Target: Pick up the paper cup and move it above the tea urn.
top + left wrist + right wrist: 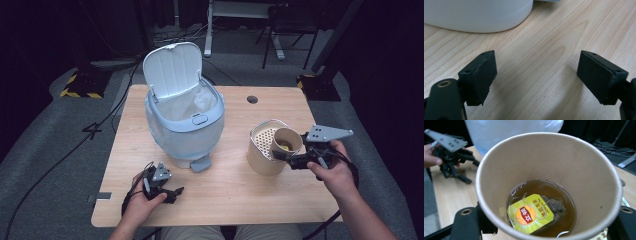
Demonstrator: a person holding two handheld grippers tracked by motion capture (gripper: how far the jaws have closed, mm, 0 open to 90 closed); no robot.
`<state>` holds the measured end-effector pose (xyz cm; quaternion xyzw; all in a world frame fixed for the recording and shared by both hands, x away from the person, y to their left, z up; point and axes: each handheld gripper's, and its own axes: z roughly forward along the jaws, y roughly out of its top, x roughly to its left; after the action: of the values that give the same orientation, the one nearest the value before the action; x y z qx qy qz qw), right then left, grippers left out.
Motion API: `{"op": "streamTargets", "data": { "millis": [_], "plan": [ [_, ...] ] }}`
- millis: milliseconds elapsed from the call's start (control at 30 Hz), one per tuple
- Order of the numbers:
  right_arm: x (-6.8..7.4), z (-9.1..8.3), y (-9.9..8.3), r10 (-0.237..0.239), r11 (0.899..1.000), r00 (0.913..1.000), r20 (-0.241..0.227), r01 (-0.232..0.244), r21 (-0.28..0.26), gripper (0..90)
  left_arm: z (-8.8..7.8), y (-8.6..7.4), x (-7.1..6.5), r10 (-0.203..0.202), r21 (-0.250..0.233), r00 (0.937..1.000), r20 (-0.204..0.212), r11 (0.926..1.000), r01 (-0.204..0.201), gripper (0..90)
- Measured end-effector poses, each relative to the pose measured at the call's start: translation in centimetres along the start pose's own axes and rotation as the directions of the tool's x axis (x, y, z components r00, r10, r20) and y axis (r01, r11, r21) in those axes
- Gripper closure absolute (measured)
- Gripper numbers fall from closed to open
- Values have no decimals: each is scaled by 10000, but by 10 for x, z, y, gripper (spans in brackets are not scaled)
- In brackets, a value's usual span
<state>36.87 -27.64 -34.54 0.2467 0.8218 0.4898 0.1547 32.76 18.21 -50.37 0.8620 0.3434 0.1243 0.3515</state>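
Left claw [170, 192] jaws spread wide, low at table, right claw [286, 156] clamped, raised

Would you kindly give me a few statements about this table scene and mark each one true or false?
1. The bin's lid is closed. False: it stands open.
2. The paper cup holds brown tea and a tea bag. True.
3. The left gripper grips the bin. False: its jaws are open over bare table.
4. The right gripper holds the cup above the strainer container. True.
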Motion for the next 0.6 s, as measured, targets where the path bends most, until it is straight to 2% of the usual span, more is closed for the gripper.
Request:
{"op": "streamTargets", "data": {
  "millis": [200, 267, 300, 367, 600],
  "plan": [
    [-24, 10, 8, 2, 10000, 9988, 500, -2, 12, 297, 1, 2, 1, 84, 26, 10000, 46, 10000, -84, 155],
    [-28, 11, 9, -7, 10000, 9984, 569, 5, 22, 298, 2, 2, 2, 104, 26, 9999, 54, 9999, -104, 154],
    [-36, 14, 10, 44, 10000, 9974, 722, -48, 53, 297, 2, 2, 2, 87, 40, 9999, 74, 10000, -87, 153],
    [-42, 16, 11, 132, 9998, 9974, 714, -141, 118, 297, 2, 2, 2, 82, 35, 9999, 70, 10000, -82, 153],
    [-64, 21, 8, 276, 9990, 9907, 1333, -320, 306, 297, 3, 3, 2, 95, 42, 9999, 88, 9999, -95, 151]
  ]
}}
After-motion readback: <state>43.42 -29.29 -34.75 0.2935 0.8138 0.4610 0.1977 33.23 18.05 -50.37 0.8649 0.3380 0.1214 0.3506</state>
